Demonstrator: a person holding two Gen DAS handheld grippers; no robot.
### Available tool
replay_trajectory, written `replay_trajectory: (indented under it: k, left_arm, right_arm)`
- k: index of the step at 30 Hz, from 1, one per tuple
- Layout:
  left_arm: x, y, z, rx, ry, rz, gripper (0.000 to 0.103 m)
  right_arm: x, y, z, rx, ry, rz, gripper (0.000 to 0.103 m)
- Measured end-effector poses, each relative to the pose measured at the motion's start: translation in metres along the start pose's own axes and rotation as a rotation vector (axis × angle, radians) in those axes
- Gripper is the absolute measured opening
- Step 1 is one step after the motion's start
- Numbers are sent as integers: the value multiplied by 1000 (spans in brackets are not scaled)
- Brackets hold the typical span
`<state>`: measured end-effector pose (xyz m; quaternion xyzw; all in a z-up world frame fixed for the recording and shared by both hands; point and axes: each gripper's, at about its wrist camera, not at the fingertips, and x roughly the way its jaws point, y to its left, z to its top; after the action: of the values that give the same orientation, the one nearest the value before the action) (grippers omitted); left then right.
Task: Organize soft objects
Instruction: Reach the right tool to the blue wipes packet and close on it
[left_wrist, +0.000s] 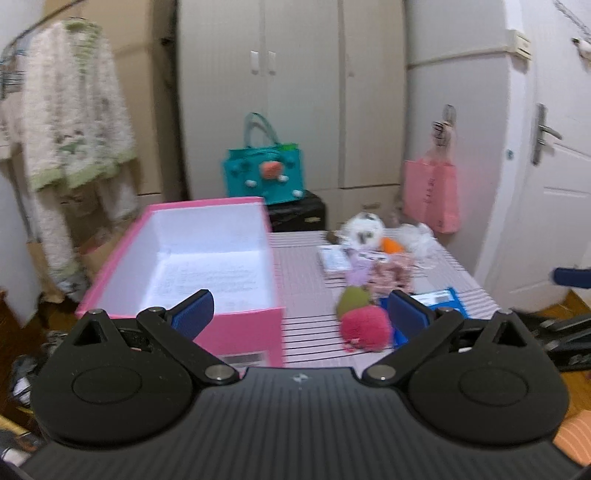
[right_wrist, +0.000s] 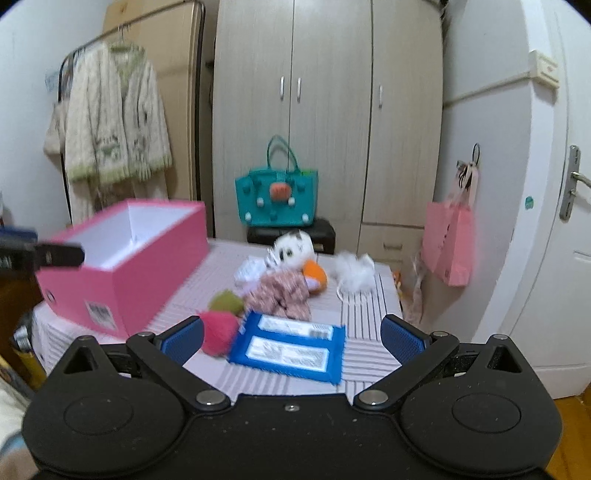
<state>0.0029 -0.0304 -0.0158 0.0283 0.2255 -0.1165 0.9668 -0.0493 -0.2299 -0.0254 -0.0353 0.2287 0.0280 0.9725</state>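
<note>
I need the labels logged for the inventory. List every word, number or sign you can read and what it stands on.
None is readable.
Pink box: white barcode sticker, blurred.
Blue packet: two white labels, print blurred.
Box floor: faint print, illegible.
Pink bag: dark marks, too small.

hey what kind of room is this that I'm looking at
Most likely a bedroom or home storage room: a tall pale wardrobe behind, a fleecy cream garment hanging on a metal clothes rail, and a pink cardboard box on a striped table.
</note>
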Motion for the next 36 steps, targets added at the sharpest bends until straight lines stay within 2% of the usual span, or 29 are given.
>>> replay_trajectory:
  k: [3,7,9,11,18,22,25,28,31,36]
  left_arm:
    - [18,-17,0,32,10,-62,99]
    - [43,-38,0,56,20,-154,92]
    - [58,-47,-1,55,40,-209,87]
    - [74,-56,-3,58,73,-242,75]
    - [118,-80,-13,76,203,-345,51]
    - [141,-89,-18,94,264,-346,37]
    - [158,-90,-19,78,313,-302,37]
    - [167,-86,-20,61,342,-244,37]
    - [173,-82,-21,49,374,-225,37]
    - [188,-78,-27,-13,444,-259,37]
  right_arm:
    - [17,-10,-9,-6,39,29,102]
    - [40,-29,-15,40,81,85,95]
    - [49,-38,-18,56,92,91,94]
    - [57,-46,-21,61,101,98,93]
    - [88,-62,-31,62,130,114,79]
    - [104,-71,-37,78,149,129,67]
    - [117,-77,-39,100,177,146,60]
    - [126,-79,-37,112,192,159,59]
    - [133,-81,-36,124,202,173,59]
    - [146,-82,-37,161,238,206,59]
